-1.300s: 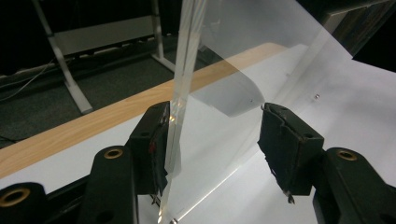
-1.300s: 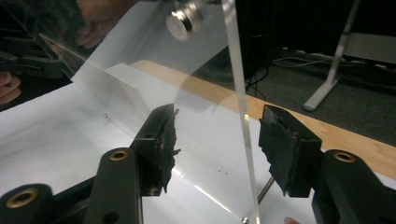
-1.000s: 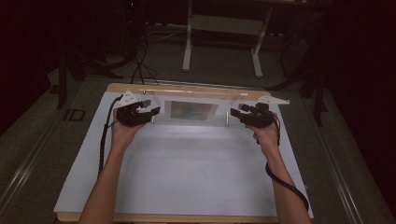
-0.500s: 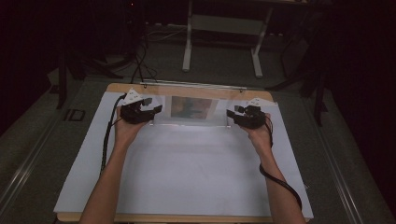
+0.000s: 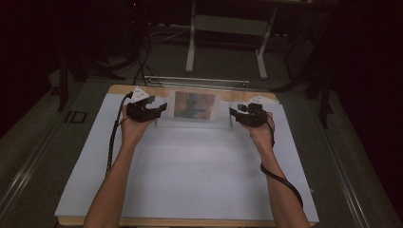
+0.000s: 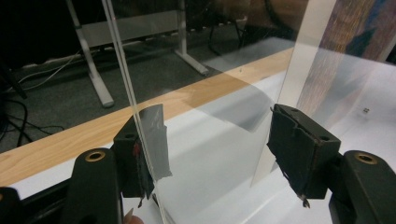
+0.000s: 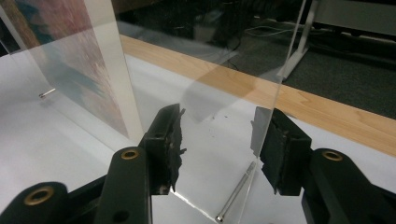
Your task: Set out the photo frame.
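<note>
A clear acrylic picture frame (image 5: 196, 107) stands upright at the table's (image 5: 190, 190) far edge, steadied from both sides. The left gripper (image 5: 151, 109) and right gripper (image 5: 236, 114) straddle its side edges with jaws parted, not clamped. A small metal pin (image 7: 235, 192) lies at the panel's foot.

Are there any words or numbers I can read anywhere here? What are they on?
No words or numbers can be read.
The picture inside the clear frame shows blurry colours, no letters.
The dark sign on the floor left of the table has a mark too small and blurred to read.
The left gripper and right gripper carry no labels.
</note>
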